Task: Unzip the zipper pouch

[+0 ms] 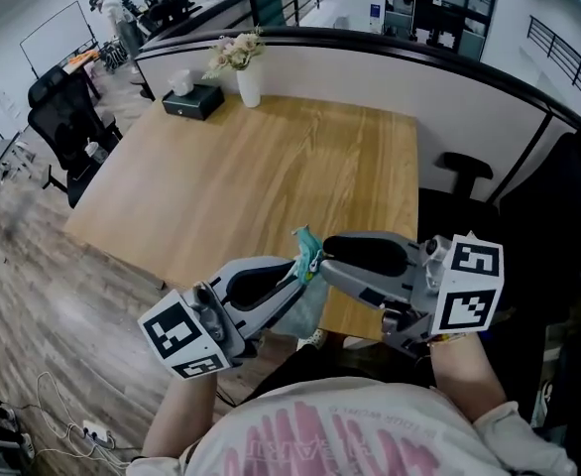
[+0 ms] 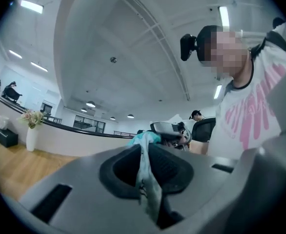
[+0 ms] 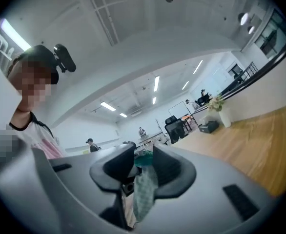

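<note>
I hold a teal and pale patterned zipper pouch (image 1: pixel 306 305) in the air just off the near edge of the wooden table (image 1: pixel 271 177). My left gripper (image 1: pixel 299 272) comes in from the lower left and is shut on the pouch's cloth. In the left gripper view the pouch (image 2: pixel 146 172) hangs pinched between the dark pads. My right gripper (image 1: pixel 323 265) meets it from the right. In the right gripper view the cloth (image 3: pixel 144 189) lies in a visible gap between the pads, so the right gripper (image 3: pixel 144 158) stands open around it. The zipper itself is hidden.
A black tissue box (image 1: pixel 193 100) and a white vase of flowers (image 1: pixel 248 75) stand at the table's far edge. A black office chair (image 1: pixel 67 127) is on the left and another chair (image 1: pixel 464 172) on the right. A curved partition (image 1: pixel 449 77) runs behind.
</note>
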`<state>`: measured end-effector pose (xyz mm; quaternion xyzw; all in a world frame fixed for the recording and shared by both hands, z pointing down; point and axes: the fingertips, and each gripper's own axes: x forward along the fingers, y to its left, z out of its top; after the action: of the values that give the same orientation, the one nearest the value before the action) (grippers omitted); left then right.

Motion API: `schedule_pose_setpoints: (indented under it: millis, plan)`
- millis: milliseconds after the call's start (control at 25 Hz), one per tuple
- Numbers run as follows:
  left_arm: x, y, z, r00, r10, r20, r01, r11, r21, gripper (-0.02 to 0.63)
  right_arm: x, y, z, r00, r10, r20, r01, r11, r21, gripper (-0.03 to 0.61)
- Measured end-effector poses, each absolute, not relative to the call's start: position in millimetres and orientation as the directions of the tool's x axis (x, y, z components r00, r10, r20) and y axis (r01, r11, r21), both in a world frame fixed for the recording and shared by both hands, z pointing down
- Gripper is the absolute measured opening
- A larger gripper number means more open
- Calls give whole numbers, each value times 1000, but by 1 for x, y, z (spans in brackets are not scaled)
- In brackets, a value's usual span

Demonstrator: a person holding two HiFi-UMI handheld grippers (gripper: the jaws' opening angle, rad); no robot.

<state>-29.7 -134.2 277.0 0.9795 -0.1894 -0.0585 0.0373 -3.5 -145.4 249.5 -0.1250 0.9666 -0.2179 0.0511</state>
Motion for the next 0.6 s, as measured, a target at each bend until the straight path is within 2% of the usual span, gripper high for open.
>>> schedule_pose_setpoints:
  millis: [120, 240, 600]
  plan:
    - [-33, -133, 277, 926, -362, -107, -351, -930, 107, 48, -11, -142, 248, -971, -237, -31, -204, 888, -412, 106]
    - [-32, -132, 279, 932, -350, -92, -342, -935, 94, 48, -14, -136, 243, -975, -218, -37, -185, 896, -403, 12]
    - [-32, -131, 294, 962, -273, -24, -269, -956, 122, 46, -16, -140, 254, -961, -260, 89, -275, 901, -335, 0]
